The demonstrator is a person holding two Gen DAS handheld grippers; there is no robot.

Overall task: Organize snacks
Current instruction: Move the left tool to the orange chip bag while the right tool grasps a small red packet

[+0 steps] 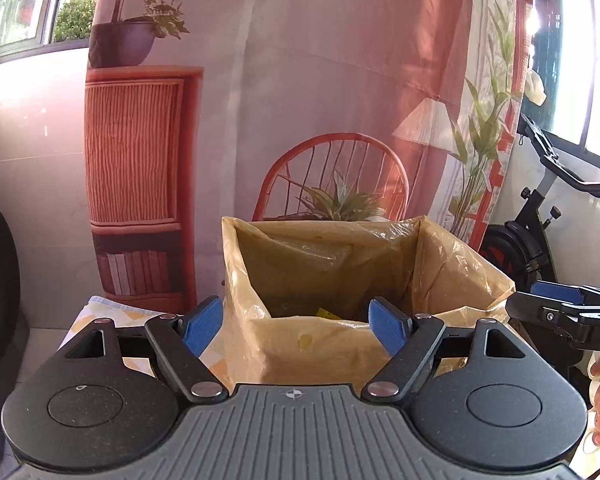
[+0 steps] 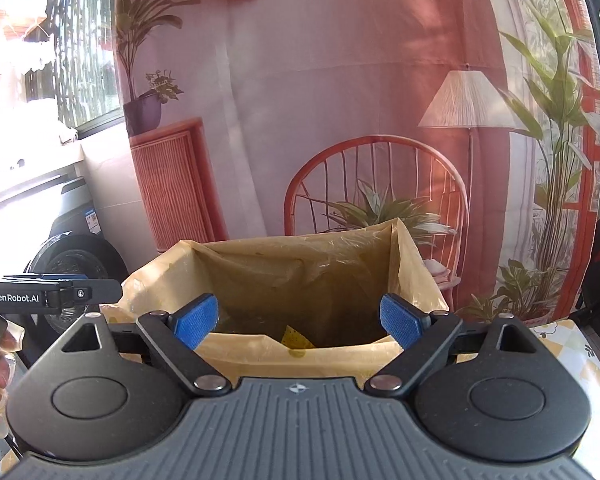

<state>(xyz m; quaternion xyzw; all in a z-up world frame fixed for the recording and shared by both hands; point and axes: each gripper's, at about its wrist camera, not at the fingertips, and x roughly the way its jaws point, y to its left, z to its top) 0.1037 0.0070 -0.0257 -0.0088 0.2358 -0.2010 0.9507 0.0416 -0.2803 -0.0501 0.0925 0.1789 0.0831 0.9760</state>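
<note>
Yellow plastic liner (image 1: 340, 344) drapes an open box, rim folded outward, standing on a patterned tablecloth (image 2: 580, 356) in front of a printed backdrop (image 1: 300, 80). Left gripper (image 1: 296, 324) hovers at the near rim, jaws spread, nothing between the pads. Right gripper (image 2: 300, 320) likewise: released, empty, aimed into the opening. One yellow snack packet (image 2: 296, 338) lies low inside the liner; other contents too dim to tell. Judgement: drop-off step looks complete, both claws free. Next move likely calls for backing away from the rim without snagging the film, then locating another snack outside these views.
</note>
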